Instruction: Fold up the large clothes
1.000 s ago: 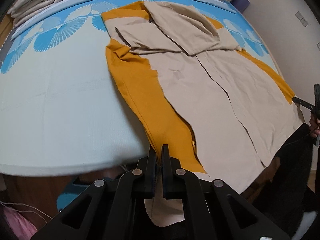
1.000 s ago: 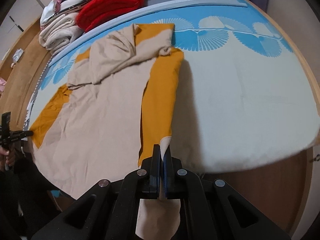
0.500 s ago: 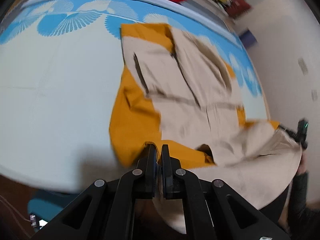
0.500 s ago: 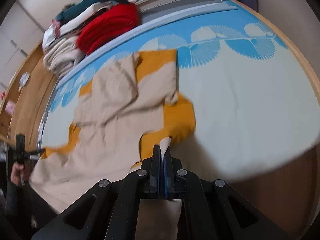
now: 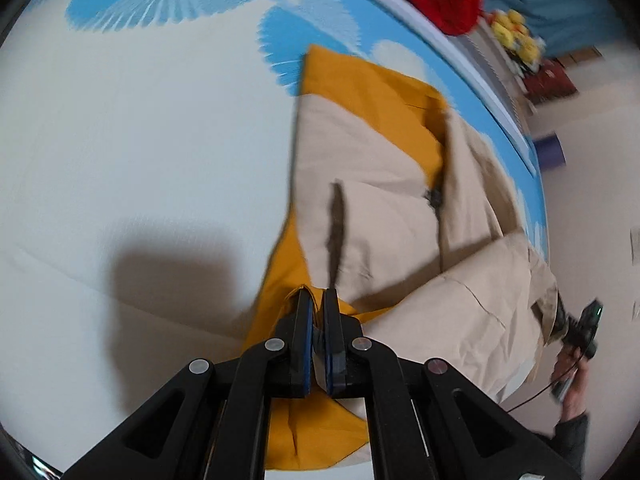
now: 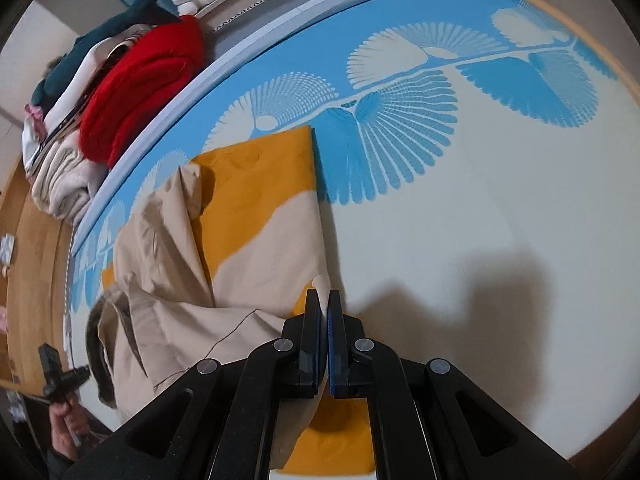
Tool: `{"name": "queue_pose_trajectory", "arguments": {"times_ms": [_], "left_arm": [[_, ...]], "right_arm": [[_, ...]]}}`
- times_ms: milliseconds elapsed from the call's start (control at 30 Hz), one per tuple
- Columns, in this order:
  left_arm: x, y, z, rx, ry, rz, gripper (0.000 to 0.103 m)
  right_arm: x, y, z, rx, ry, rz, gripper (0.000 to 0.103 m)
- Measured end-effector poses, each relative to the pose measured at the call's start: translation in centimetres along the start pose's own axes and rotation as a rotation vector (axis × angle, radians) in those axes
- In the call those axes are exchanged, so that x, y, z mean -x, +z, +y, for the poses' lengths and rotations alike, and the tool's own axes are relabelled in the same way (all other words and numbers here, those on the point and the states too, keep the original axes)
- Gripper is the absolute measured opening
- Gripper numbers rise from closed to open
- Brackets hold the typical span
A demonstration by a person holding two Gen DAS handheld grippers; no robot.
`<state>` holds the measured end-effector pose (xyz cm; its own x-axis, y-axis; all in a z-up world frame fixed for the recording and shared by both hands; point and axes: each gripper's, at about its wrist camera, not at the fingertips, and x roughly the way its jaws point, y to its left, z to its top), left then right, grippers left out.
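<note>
No writing can be read. The beige and orange garment (image 5: pixel 372 208) is pinched by the closed left gripper (image 5: pixel 318 300) and closed right gripper (image 6: pixel 324 300) over the bed (image 6: pixel 480 240). Folded blankets (image 6: pixel 136 92) are stacked beyond.

Bare bedsheet (image 6: pixel 500 208) open beside the coat (image 6: pixel 260 248), stacked laundry (image 6: pixel 132 92) crowding the far edge

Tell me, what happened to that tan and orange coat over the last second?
Both hand-held grippers, left and right, carried the coat's bottom hem up the bed toward the collar, so the lower half now doubles over the upper half. Nothing was let go: each was clamped on a hem corner before and still is. The coat's top end and the red blanket stayed put.
</note>
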<state>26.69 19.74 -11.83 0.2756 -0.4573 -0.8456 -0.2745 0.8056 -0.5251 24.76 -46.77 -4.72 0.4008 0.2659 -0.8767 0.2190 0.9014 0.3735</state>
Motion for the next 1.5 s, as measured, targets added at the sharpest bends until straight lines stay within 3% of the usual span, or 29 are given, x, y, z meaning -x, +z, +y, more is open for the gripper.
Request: {"name": "queue_pose_trajectory", "arguments": {"times_ms": [167,233,300,367,400,467,567,667,767,1000,1233,1367,1400,1433,1500], "left_arm": [[1.7,0.8,2.7,0.145,-0.062,-0.066,0.01],[3.2,0.2,3.3,0.158,-0.118,-0.103,0.015],[4.3,-0.3,3.6,0.133,-0.117,-0.124,0.031],[4.9,-0.9,3.7,0.092,-0.062,-0.129,0.047],[4.9,-1.2,3.7,0.075,-0.038,-0.124,0.05],[4.5,-2.1,3.6,0.022,0.032,-0.095,0.052],[3.1,-3.7,2.7,-0.089,0.156,-0.025,0.054],[1.4,-5.8,0.6,-0.25,0.256,0.036,0.055],[0.7,-6.7,-1.5,-0.384,0.351,-0.007,0.055],[0.8,-7.3,-5.4,-0.535,0.391,-0.132,0.055],[0.0,-7.2,-6.7,-0.58,0.408,-0.145,0.054],[0.0,-6.2,-6.9,-0.56,0.406,-0.161,0.023],[0.1,-5.9,-6.8,-0.545,0.388,-0.162,0.02],[0.5,-5.6,-6.7,-0.523,0.36,-0.164,0.02],[1.2,-5.0,-6.5,-0.485,0.315,-0.183,0.012]], "right_arm": [[-2.4,2.2,0.3,-0.032,0.008,-0.007,0.007],[-1.3,2.9,0.1,-0.068,-0.007,-0.103,0.011],[0.7,3.3,-0.3,-0.099,0.032,-0.208,0.014],[1.9,3.0,-0.4,-0.079,0.025,-0.254,0.028],[1.9,2.7,-0.4,-0.058,0.002,-0.252,0.045],[1.0,1.9,-0.5,-0.014,-0.043,-0.208,0.056],[-1.4,0.4,-0.8,0.053,-0.084,-0.098,0.056],[-2.5,-0.7,-1.1,0.103,-0.094,-0.048,0.056],[-3.0,-1.3,-0.7,0.139,-0.096,-0.026,0.056],[-4.3,-1.3,0.2,0.152,-0.084,-0.004,0.056],[-5.7,-0.8,0.6,0.161,-0.088,0.012,0.056],[-5.9,-0.9,1.0,0.182,-0.08,0.007,0.055],[-5.8,-0.9,1.3,0.194,-0.076,-0.002,0.05],[-5.8,-1.0,1.5,0.206,-0.069,-0.008,0.028],[-5.6,-1.1,2.0,0.232,-0.07,-0.024,0.01]]}}
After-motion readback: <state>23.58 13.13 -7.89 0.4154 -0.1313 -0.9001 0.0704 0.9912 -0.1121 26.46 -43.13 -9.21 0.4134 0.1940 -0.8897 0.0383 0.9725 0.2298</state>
